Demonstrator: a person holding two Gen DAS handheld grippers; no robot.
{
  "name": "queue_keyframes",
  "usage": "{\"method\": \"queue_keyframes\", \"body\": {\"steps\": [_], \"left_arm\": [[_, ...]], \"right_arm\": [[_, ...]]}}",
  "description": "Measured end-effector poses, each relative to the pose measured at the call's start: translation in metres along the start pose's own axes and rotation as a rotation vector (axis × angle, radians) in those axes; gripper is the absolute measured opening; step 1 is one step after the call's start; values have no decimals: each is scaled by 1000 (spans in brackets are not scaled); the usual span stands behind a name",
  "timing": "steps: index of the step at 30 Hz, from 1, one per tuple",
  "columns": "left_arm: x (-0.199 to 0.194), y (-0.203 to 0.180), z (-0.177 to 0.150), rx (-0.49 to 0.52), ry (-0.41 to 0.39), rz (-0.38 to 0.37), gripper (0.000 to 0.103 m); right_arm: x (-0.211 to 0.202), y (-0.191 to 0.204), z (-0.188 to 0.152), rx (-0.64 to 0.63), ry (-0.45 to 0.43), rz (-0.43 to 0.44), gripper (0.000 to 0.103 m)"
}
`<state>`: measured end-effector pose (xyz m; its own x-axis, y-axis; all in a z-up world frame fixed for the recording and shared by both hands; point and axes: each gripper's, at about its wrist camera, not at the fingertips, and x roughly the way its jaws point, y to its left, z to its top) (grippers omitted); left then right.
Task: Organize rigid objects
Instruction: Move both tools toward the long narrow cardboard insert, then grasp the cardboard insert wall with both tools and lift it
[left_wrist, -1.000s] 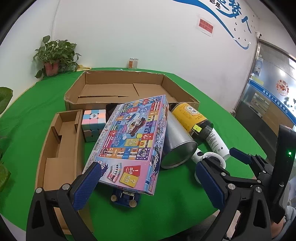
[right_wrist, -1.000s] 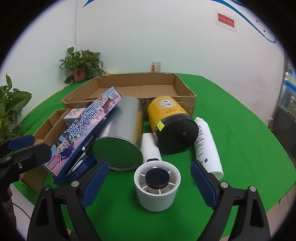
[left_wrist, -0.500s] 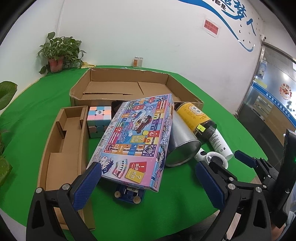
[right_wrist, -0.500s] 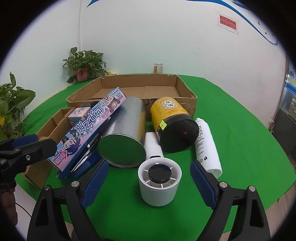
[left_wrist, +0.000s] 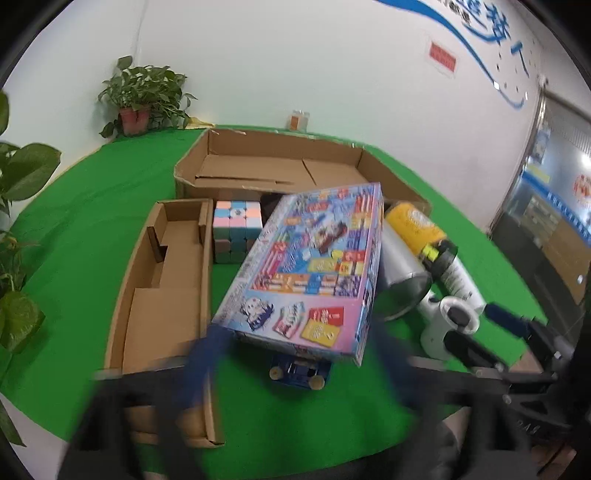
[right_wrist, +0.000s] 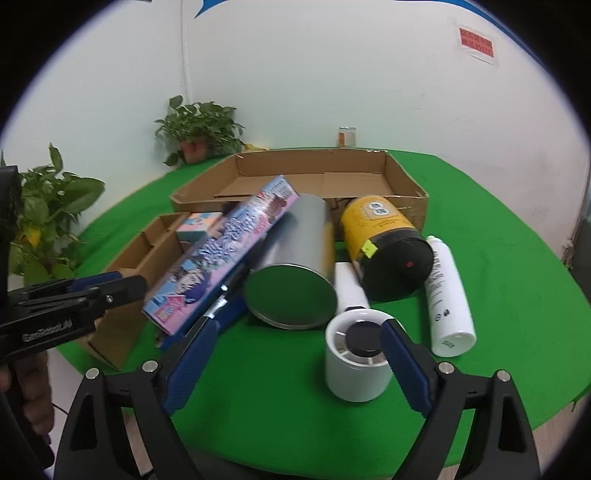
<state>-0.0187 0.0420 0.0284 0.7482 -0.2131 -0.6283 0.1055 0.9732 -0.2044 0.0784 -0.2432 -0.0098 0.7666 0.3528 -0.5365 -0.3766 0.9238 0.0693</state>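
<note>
Between the wide right gripper fingers lies the white fan; left gripper blurred, wide.

The left claw is motion-blurred; the game box hides the blue toy car.

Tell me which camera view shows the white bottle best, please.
The right wrist view: the white bottle lies in full length on the green table, beside the yellow jar. The left wrist view shows only part of it, behind the white fan.
</note>
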Motion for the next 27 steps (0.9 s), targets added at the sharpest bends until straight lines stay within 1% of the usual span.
{"method": "queue_keyframes", "body": {"steps": [1,2,3,5,10,13,15,17,19,20,22,23,24,25,26,27], "left_arm": [[-5,6,2,-24,-39,-2,103],[-6,12,4,-33,-44,8,103],[-5,17,6,-34,-34,25,102],[1,31,8,-39,-2,73,102],[-2,74,2,-131,26,87,102],[-8,96,-6,-155,37,119,102],[-9,110,-12,-176,55,124,100],[-10,125,-20,-196,74,110,90],[-6,136,-27,-216,109,105,67],[-6,140,-30,-221,120,101,63],[-5,148,-37,-237,134,68,44],[-5,150,-39,-242,137,65,41],[-7,151,-41,-236,139,85,37],[-8,151,-43,-225,142,99,32],[-11,152,-45,-213,144,108,29],[-12,153,-45,-214,146,101,27]], "right_arm": [[0,2,1,-1,0,22,91],[0,5,1,-2,0,45,93],[0,9,1,-7,1,85,95],[-1,18,2,-26,0,165,95],[1,51,1,-116,31,269,95],[9,70,3,-119,76,331,95],[13,78,5,-104,109,368,95],[20,92,5,-114,138,375,95],[26,107,8,-121,155,384,92],[28,113,9,-119,161,389,89],[31,124,13,-128,154,340,89],[32,131,14,-142,149,316,84],[33,133,14,-147,149,301,77],[34,137,16,-146,147,282,73],[35,134,15,-143,149,274,66],[36,134,16,-143,150,261,64]]}}
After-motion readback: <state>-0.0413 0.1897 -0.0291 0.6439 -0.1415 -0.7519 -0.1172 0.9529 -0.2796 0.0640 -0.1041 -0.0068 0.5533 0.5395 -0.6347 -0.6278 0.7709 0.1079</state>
